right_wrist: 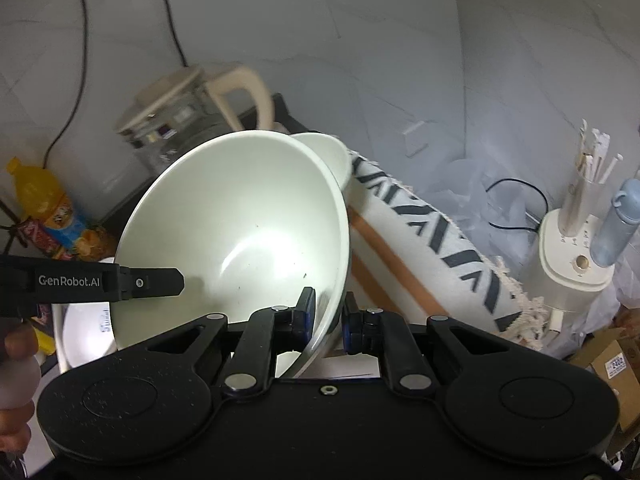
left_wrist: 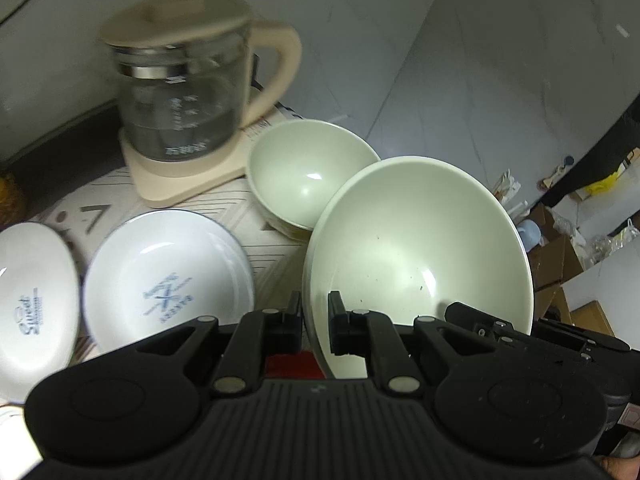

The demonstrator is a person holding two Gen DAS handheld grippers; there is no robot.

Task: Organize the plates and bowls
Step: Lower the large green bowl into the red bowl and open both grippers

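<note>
A large pale green bowl [left_wrist: 420, 248] is held tilted above the table, and both grippers grip its rim. My left gripper [left_wrist: 316, 306] is shut on the near rim. One of the right gripper's fingers [left_wrist: 476, 316] lies against the bowl's lower right edge. In the right wrist view my right gripper [right_wrist: 329, 306] is shut on the same bowl [right_wrist: 240, 232], with a left gripper finger [right_wrist: 156, 282] reaching in from the left. A smaller pale green bowl [left_wrist: 304, 172] stands behind it. Two white plates with blue print [left_wrist: 168, 280] [left_wrist: 32, 304] lie to the left.
A glass kettle [left_wrist: 184, 88] on a cream base stands at the back against the wall. A patterned cloth [right_wrist: 432, 236] covers the table and hangs over its right edge. A yellow bottle [right_wrist: 44, 204] is at far left. A white appliance [right_wrist: 572, 256] and cardboard boxes [left_wrist: 556, 264] sit lower right.
</note>
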